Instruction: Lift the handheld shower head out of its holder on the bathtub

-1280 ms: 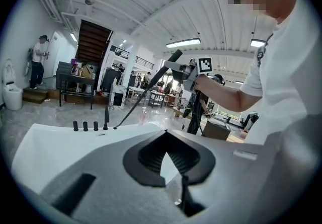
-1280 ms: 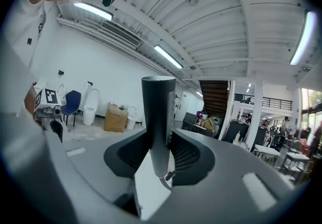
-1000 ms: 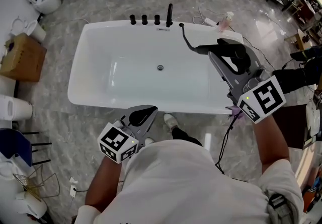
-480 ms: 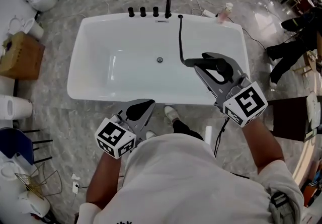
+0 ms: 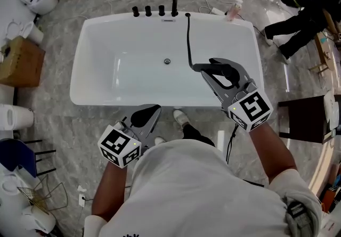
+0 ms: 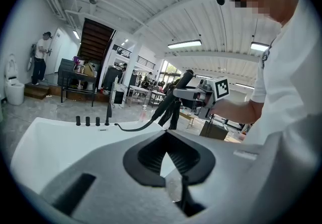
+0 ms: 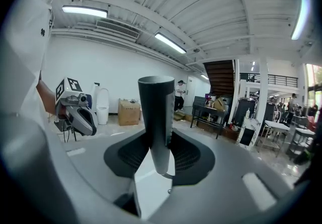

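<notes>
The black, round-handled handheld shower head [image 7: 156,112] was clamped in the right claw [image 5: 208,68]. In the right gripper view its handle stood upright between the two dark ribbed pads, which pressed on it from both sides. From above, the head hung over the near right part of the white rectangular bathtub [image 5: 106,19], well apart from the row of black tap fittings [image 5: 147,11] on the far rim. A thin black hose [image 5: 187,39] ran from that far rim across the basin to the held head, so the head appeared to be already out of its holder. Which of the fittings was the holder could not be told.

The left claw [image 5: 154,111] was clenched on nothing, its tips together, and sat low by the person's body on the near side of the tub, taking no part.

The lifting step looked as good as finished, with the head in a carry-and-hold stage. The next move probably called for a firm grip on the smooth handle. It also called for watching the hose, so that it neither pulled tight against the rim nor twisted the head round in the pads.
</notes>
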Available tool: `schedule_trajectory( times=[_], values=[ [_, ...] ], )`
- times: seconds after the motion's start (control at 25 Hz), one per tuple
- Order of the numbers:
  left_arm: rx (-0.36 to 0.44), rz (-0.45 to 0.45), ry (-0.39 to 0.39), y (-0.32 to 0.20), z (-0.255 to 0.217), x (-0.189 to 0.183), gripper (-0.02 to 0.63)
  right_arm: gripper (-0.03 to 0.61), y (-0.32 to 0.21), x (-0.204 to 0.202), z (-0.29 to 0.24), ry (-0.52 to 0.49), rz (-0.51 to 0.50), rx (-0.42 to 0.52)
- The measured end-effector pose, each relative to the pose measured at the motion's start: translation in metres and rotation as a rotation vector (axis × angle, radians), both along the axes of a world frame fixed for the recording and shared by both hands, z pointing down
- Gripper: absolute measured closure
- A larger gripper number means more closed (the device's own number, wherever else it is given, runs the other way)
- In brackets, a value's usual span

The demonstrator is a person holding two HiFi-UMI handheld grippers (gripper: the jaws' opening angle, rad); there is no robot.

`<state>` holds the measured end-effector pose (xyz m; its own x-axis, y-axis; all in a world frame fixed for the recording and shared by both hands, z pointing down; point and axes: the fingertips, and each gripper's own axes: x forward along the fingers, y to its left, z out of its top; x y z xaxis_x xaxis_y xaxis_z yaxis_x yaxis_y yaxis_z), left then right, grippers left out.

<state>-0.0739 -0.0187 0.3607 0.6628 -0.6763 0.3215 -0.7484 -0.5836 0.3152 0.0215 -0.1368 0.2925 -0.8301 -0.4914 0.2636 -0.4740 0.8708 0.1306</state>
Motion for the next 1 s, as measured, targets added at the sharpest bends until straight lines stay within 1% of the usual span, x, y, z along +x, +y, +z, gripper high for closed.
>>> schedule_trajectory(
  times=[0.32, 0.68, 1.0],
  values=[
    [0.006, 0.011, -0.002, 0.013, -0.001, -0.001, 0.606, 0.436, 0.017, -0.001, 0.015, 0.029, 0.018, 0.021],
    [-0.002, 0.014, -0.008, 0.024, 0.002, -0.001, 0.606, 0.436, 0.024, 0.003, 0.03, 0.03, 0.051, 0.003],
    [-0.003, 0.012, -0.013, 0.028, 0.003, -0.005, 0.606, 0.436, 0.026, 0.002, 0.039, 0.04, 0.06, -0.005]
  ],
)
